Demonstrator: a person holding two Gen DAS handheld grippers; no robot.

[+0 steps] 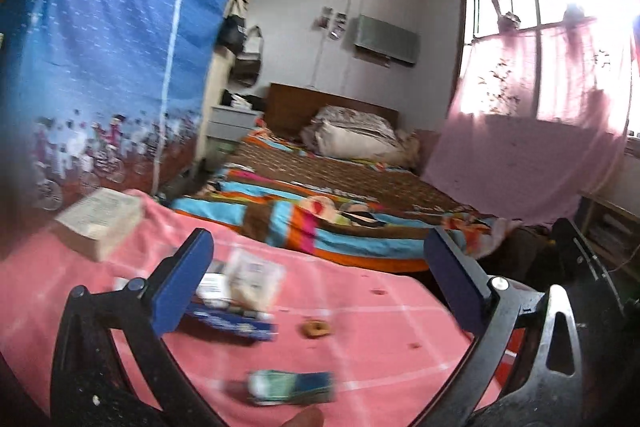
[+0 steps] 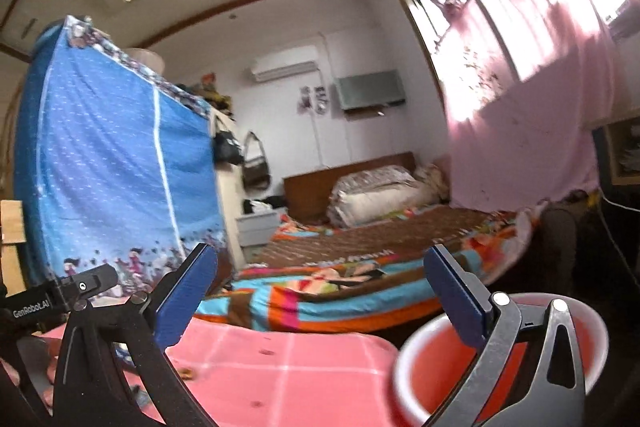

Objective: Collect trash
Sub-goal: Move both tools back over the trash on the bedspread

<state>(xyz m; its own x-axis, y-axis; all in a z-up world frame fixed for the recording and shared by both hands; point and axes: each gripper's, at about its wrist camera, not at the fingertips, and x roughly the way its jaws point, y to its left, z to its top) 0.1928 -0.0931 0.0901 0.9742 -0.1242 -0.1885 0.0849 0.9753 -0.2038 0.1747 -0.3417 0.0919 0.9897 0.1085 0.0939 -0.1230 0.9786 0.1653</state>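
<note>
Left wrist view: gripper point(image 1: 318, 259) wide apart, empty, above blue wrapper point(image 1: 232, 323) on pink tablecloth point(image 1: 360, 355).

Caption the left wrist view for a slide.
Open left gripper over pink tablecloth strewn with wrappers; bed behind.

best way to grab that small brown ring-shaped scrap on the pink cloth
Grip the brown scrap across its outer edges, coming from above with the left gripper, jaws wide open. It lies flat and alone on the pink tablecloth, so probably nothing blocks a downward pinch.
</note>
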